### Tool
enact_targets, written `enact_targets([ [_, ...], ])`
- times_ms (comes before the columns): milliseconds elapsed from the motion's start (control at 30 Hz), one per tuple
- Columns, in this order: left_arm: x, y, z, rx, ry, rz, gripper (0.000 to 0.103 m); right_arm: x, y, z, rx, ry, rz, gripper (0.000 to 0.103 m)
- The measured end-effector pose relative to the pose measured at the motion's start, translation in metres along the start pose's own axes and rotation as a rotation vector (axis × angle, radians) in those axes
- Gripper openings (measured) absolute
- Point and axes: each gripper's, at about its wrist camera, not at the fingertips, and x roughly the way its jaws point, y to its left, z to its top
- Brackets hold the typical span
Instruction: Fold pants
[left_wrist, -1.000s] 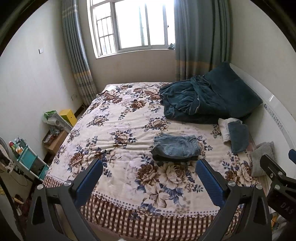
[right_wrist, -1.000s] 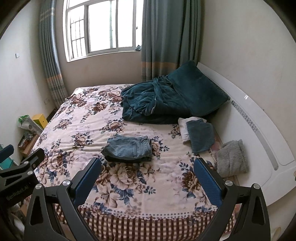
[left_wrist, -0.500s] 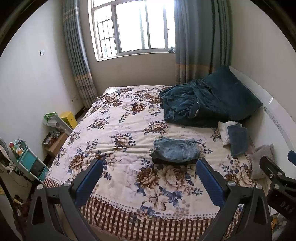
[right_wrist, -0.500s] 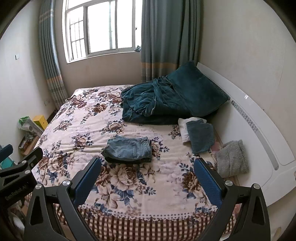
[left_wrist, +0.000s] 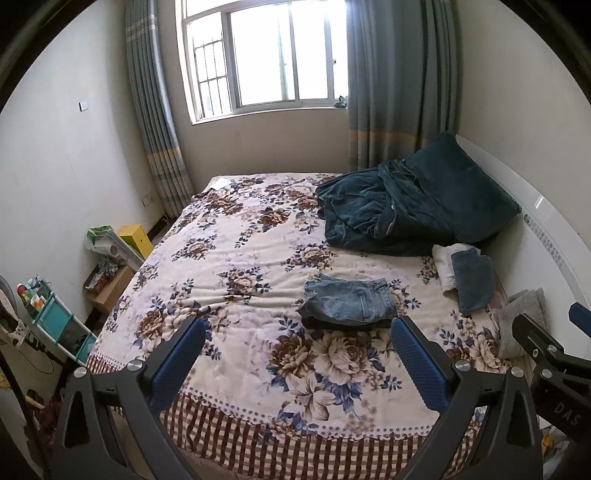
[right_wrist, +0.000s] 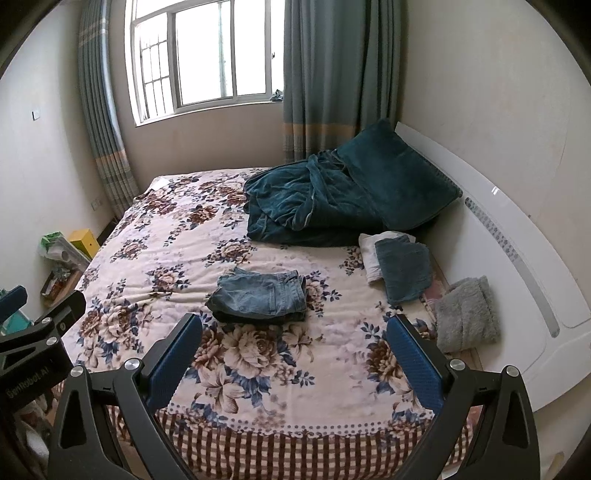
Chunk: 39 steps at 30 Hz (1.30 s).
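Observation:
Blue denim pants (left_wrist: 347, 302) lie folded into a compact stack on the floral bed cover (left_wrist: 236, 258), near the bed's middle; they also show in the right wrist view (right_wrist: 260, 295). My left gripper (left_wrist: 297, 338) is open and empty, held back above the bed's near edge, well short of the pants. My right gripper (right_wrist: 293, 334) is open and empty too, at a similar distance. The right gripper's body shows at the right edge of the left wrist view (left_wrist: 546, 354); the left gripper's body shows at the left edge of the right wrist view (right_wrist: 37, 343).
A dark teal blanket and pillow (left_wrist: 413, 206) lie at the bed's far right. Folded towels (left_wrist: 469, 277) and a grey fluffy cloth (left_wrist: 522, 317) lie by the white headboard (left_wrist: 546, 236). Boxes and a teal shelf (left_wrist: 55, 321) stand on the floor at left.
Both grippers have drawn back and risen slightly from the bed, so the bed and pants look a little farther away. The pants have not moved.

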Motion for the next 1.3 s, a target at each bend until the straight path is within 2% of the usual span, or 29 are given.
enact_targets([
  [1300, -0.008, -0.005, -0.010, -0.007, -0.032, 0.000, 0.103, -0.002, 0.004, -0.002, -0.004, 0.007, 0.017, 0.102],
])
